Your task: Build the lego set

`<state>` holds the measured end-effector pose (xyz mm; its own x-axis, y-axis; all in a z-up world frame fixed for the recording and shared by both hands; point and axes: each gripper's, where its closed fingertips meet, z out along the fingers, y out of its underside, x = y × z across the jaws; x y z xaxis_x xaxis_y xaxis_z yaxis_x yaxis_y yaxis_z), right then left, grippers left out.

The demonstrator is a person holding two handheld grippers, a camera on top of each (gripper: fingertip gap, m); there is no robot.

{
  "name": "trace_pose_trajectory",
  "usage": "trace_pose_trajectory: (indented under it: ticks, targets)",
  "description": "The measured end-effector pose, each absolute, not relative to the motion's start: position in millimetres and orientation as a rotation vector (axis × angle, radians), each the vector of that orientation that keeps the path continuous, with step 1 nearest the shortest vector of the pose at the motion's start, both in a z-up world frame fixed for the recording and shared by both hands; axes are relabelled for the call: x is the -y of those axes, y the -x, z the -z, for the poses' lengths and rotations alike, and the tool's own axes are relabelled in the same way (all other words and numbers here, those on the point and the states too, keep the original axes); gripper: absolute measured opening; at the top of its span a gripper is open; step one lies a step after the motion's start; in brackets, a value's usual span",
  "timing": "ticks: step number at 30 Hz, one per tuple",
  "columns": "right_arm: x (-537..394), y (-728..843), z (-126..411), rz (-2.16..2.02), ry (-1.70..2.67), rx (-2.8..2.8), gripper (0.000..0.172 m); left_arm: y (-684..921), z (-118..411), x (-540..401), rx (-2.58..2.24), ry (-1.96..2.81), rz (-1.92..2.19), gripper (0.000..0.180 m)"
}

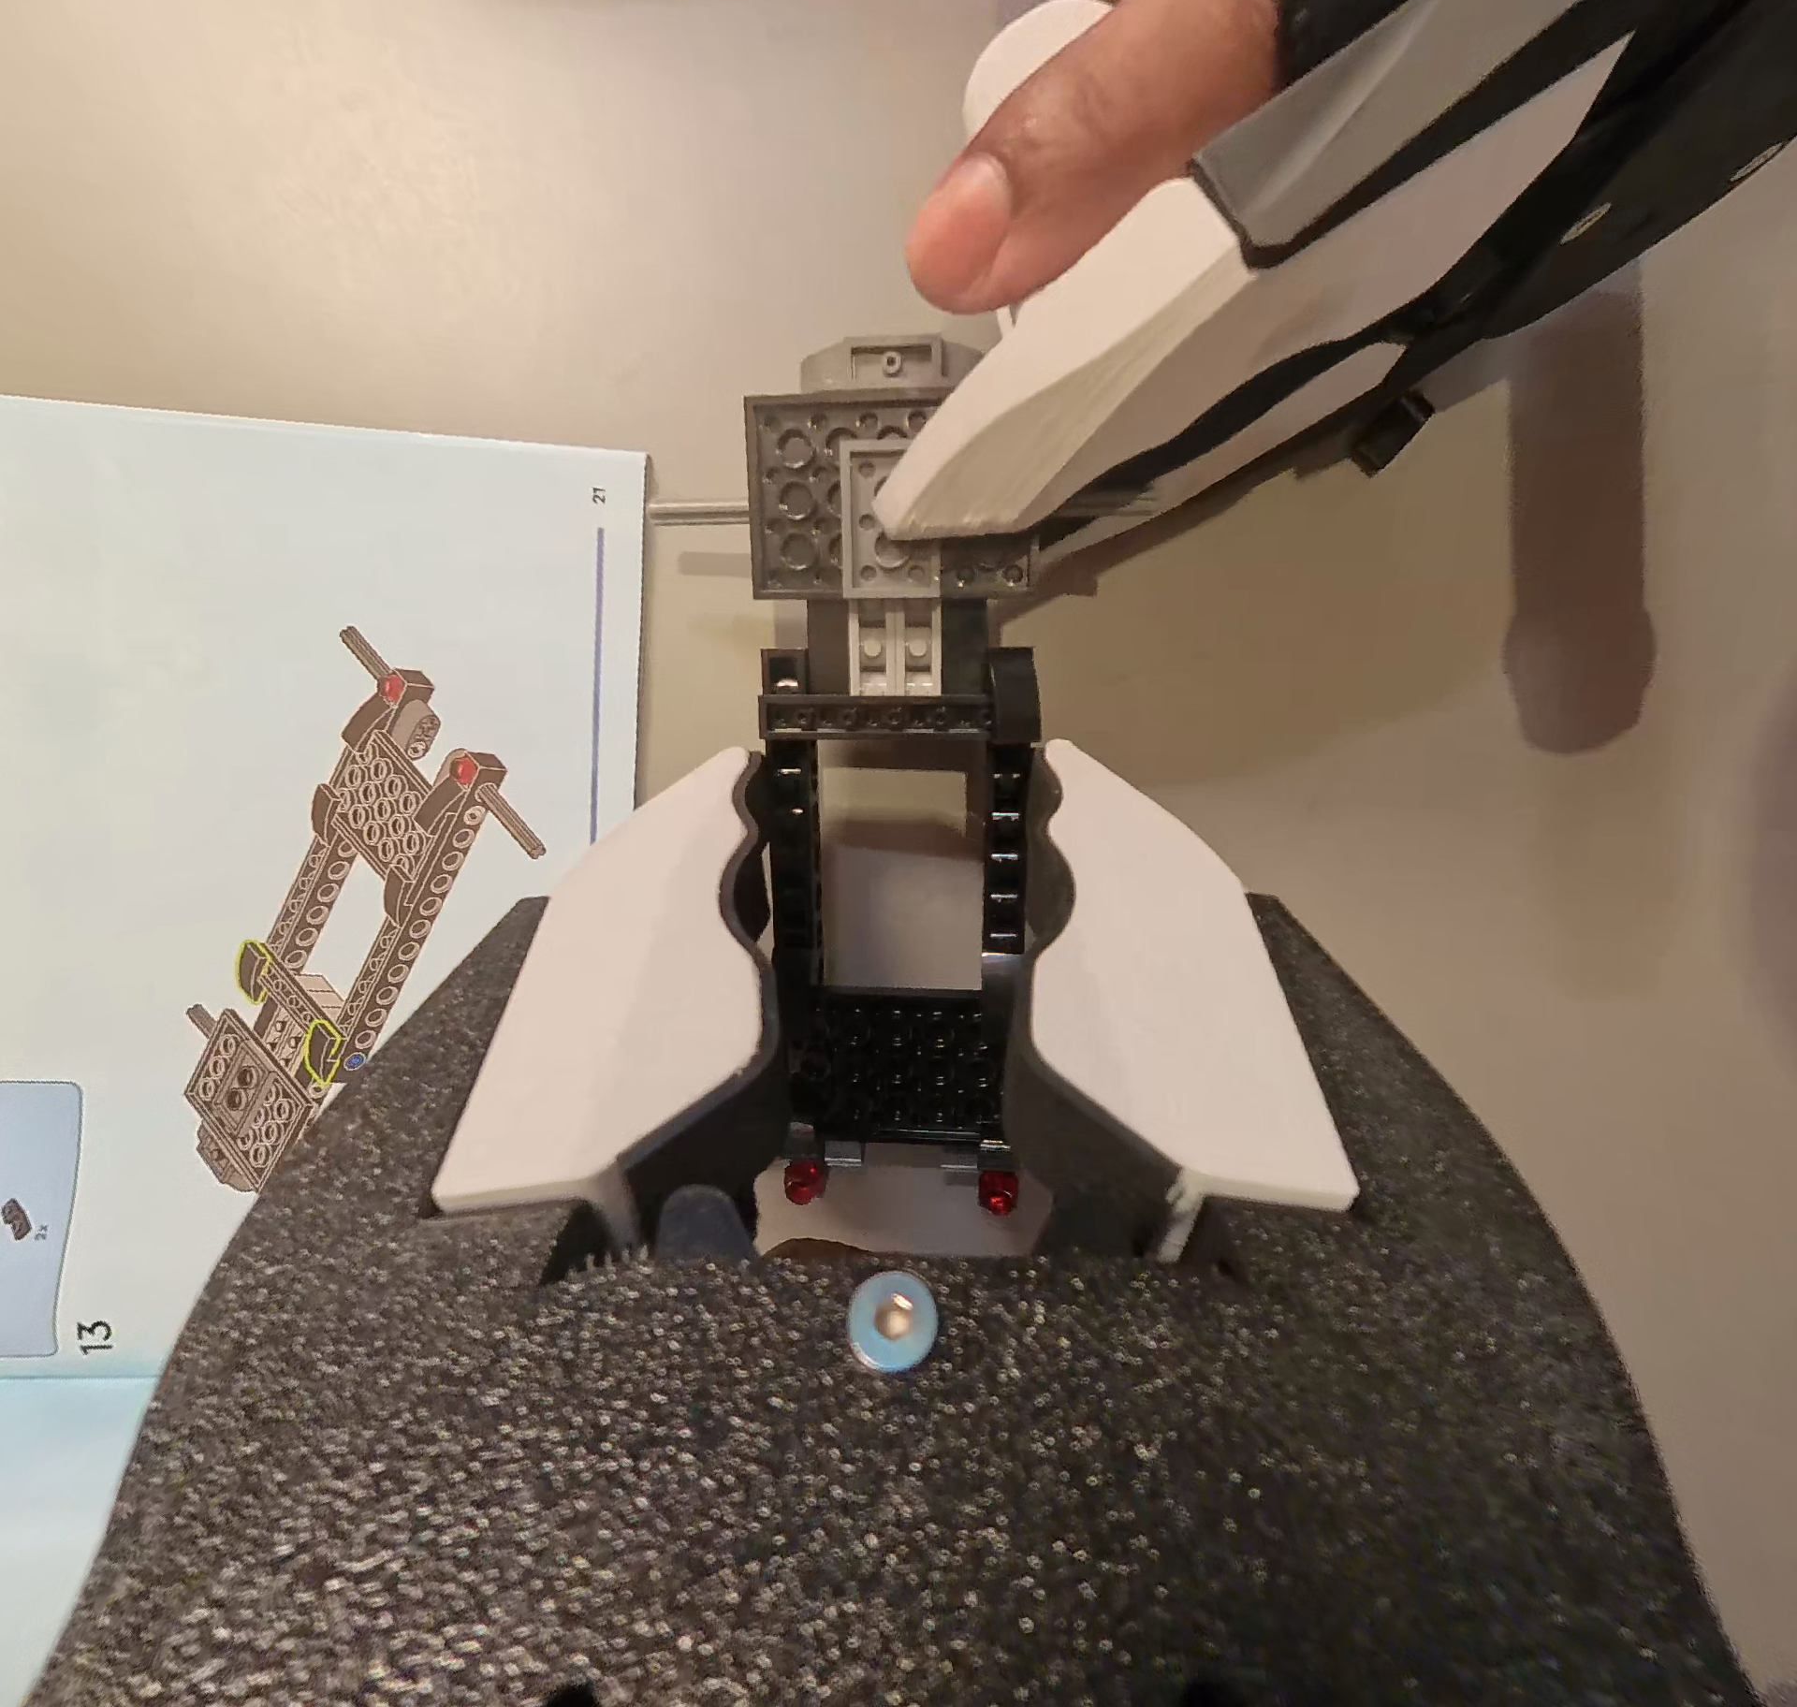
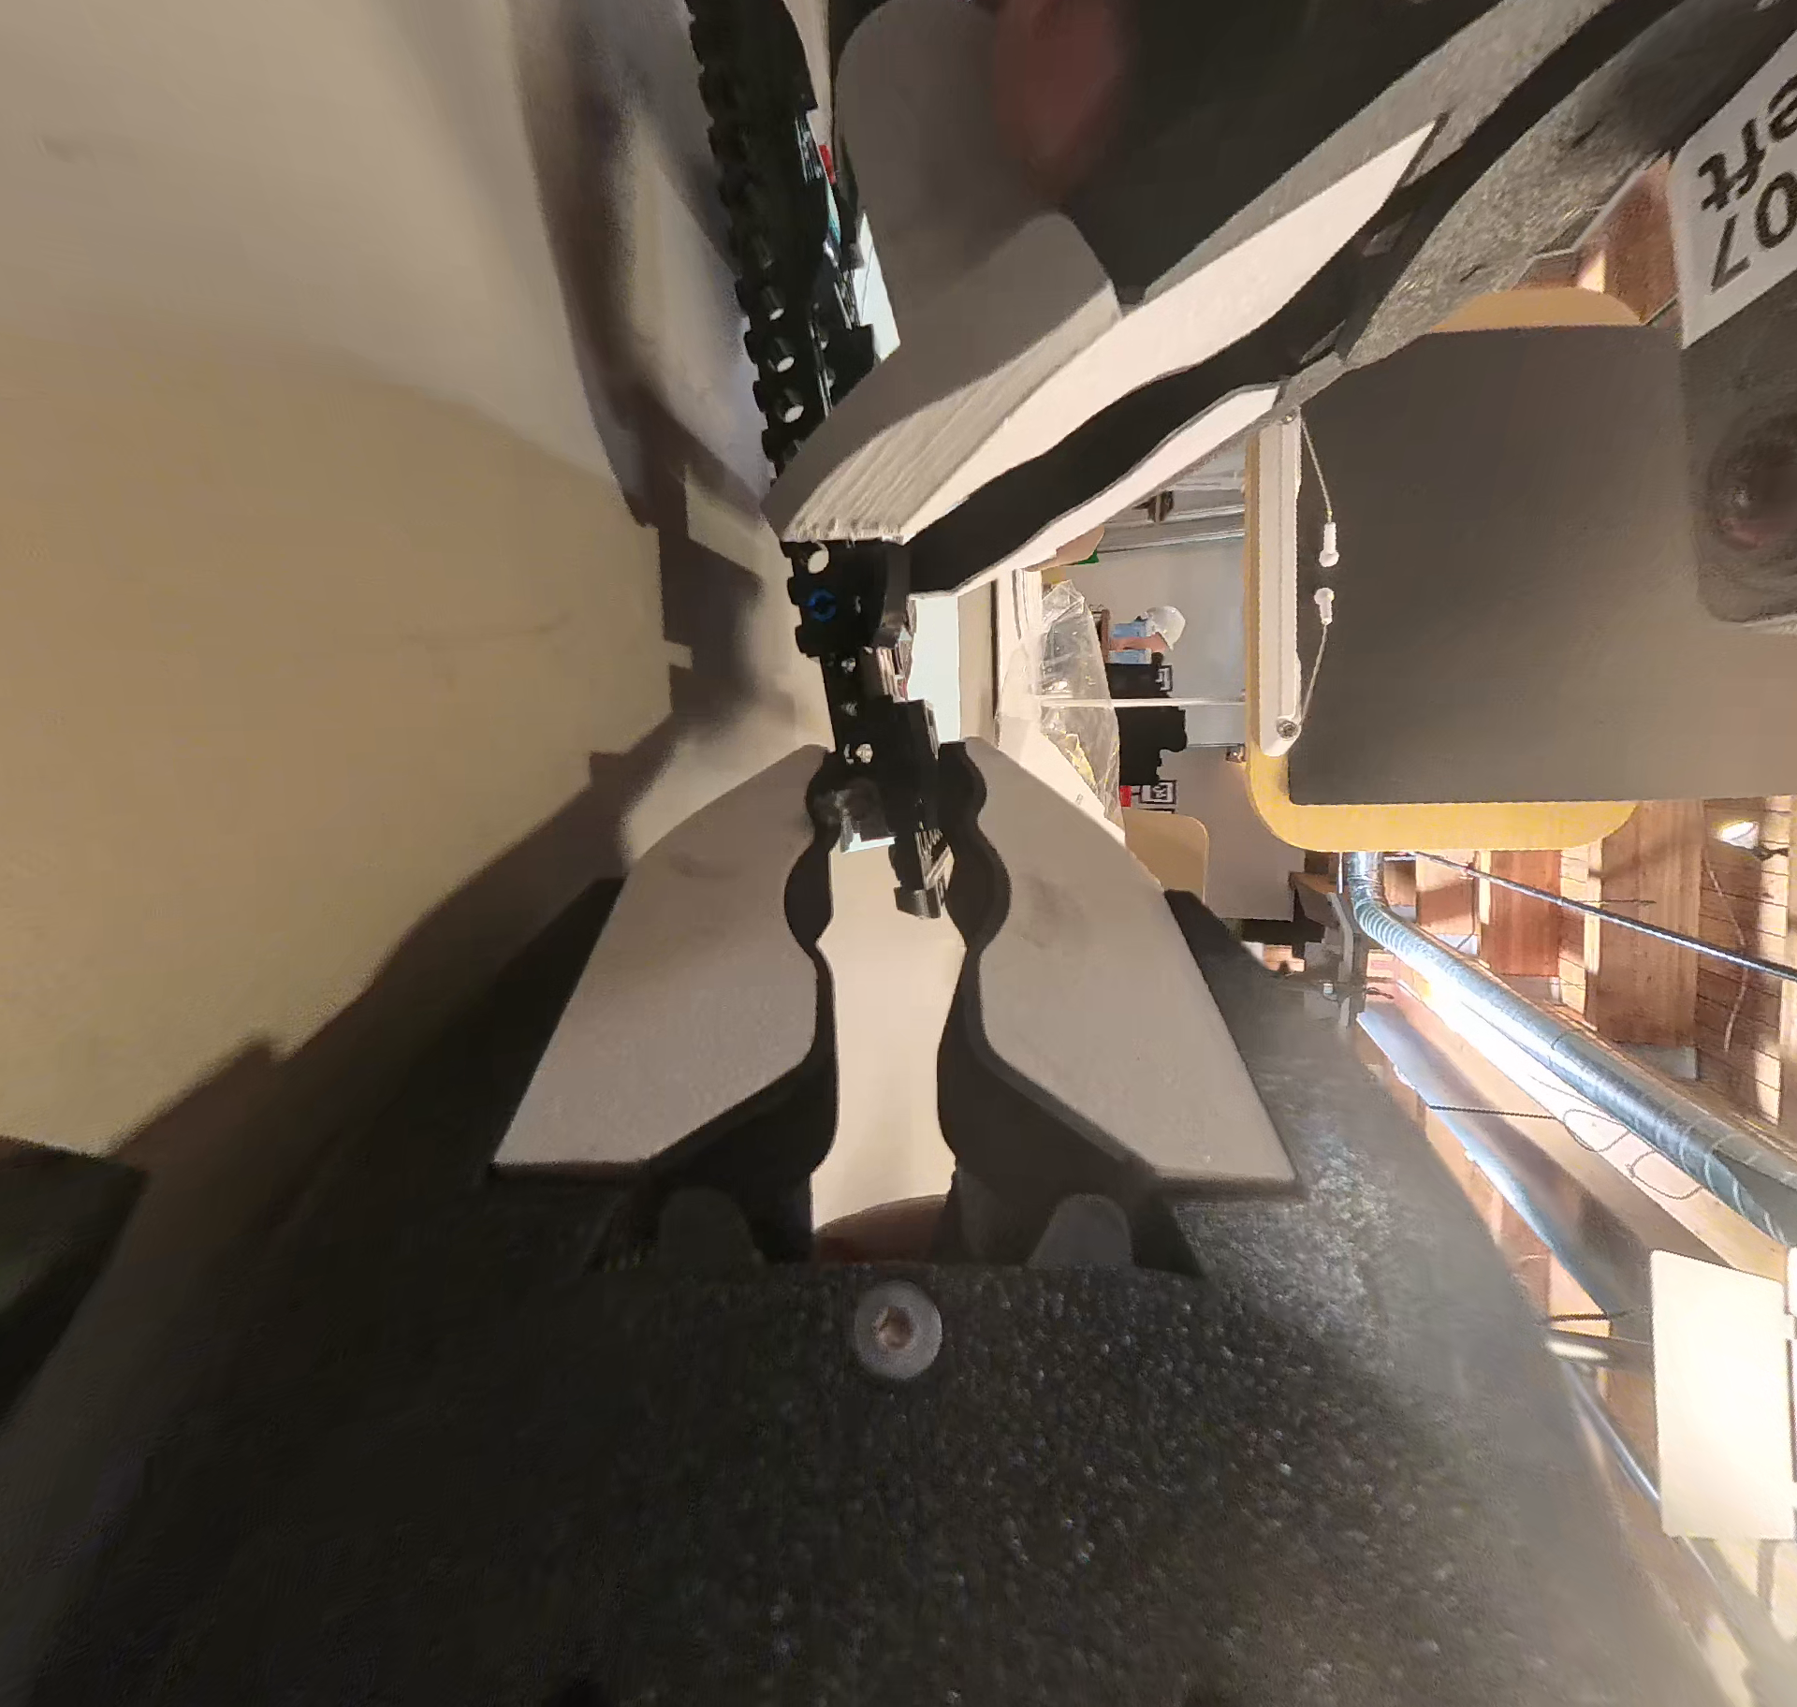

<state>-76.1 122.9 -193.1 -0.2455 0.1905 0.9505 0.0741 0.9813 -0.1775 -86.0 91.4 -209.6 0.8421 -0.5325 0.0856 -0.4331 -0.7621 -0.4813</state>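
My left gripper (image 1: 897, 756) is shut on a black brick frame (image 1: 797, 882), with the pads pressed against its two long side beams. The frame has red studs (image 1: 805, 1179) at its near end and grey plates (image 1: 792, 494) at its far end. My right gripper (image 1: 972, 523) comes in from the upper right, one white finger (image 1: 1050, 416) lying flat on the grey plates. In the right wrist view my right gripper (image 2: 887, 766) is shut on that end of the build (image 2: 856, 678), seen edge-on. The left gripper (image 2: 846, 532) holds the rest of the frame (image 2: 768, 202) above.
An open instruction booklet (image 1: 292, 785) lies on the beige table (image 1: 1361, 882) at the left. A person's finger (image 1: 1070, 153) rests on the right gripper. The right wrist view shows a clear plastic bag (image 2: 1070, 649), a yellow-edged board (image 2: 1459, 571) and pipes (image 2: 1556, 1077) behind. Left and right tips are no more than a few centimetres apart.
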Motion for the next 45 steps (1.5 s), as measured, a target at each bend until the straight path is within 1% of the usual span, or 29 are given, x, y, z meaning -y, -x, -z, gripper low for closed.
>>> trace_pose_trajectory:
  ticks: [4,7,11,13,18,22,28,33,34,39,45]
  targets:
    - [-123.9,75.9,193.5,-0.111,0.199,1.815,0.019,87.9,207.6,-92.5,-0.672,2.546,0.269,0.050]
    - [-125.1,75.5,193.0,-0.124,0.215,1.813,0.019,94.8,193.4,-92.2,-0.578,2.475,0.219,0.051]
    - [-126.0,75.3,191.7,-0.137,0.243,1.810,0.019,101.9,162.0,-85.8,-0.404,2.280,0.045,0.052]
    - [-125.9,75.8,190.3,-0.146,0.259,1.806,0.019,95.2,158.0,-80.3,-0.375,2.182,-0.081,0.051]
    - [-125.0,77.3,188.6,-0.163,0.276,1.794,0.019,88.1,181.3,-74.8,-0.536,2.112,-0.583,0.052]
    - [-124.3,77.2,188.2,-0.152,0.264,1.785,0.019,92.8,191.6,-81.9,-0.628,2.089,-0.793,0.041]
    - [-124.7,76.7,185.0,-0.164,0.269,1.773,0.019,102.4,202.8,-87.4,-0.705,2.085,-0.930,0.034]
    - [-123.2,77.5,184.7,-0.186,0.280,1.773,0.019,108.3,201.1,-84.4,-0.788,2.047,-1.135,0.015]
    - [-122.4,77.5,184.1,-0.191,0.278,1.771,0.019,108.6,200.9,-83.9,-0.799,2.041,-1.165,0.013]
    - [-118.3,76.0,182.4,-0.215,0.268,1.767,0.019,114.7,198.5,-82.2,-0.814,2.029,-1.269,0.013]
    - [-117.0,76.1,186.6,-0.202,0.255,1.782,0.019,114.8,204.0,-81.9,-0.841,2.036,-1.229,0.013]
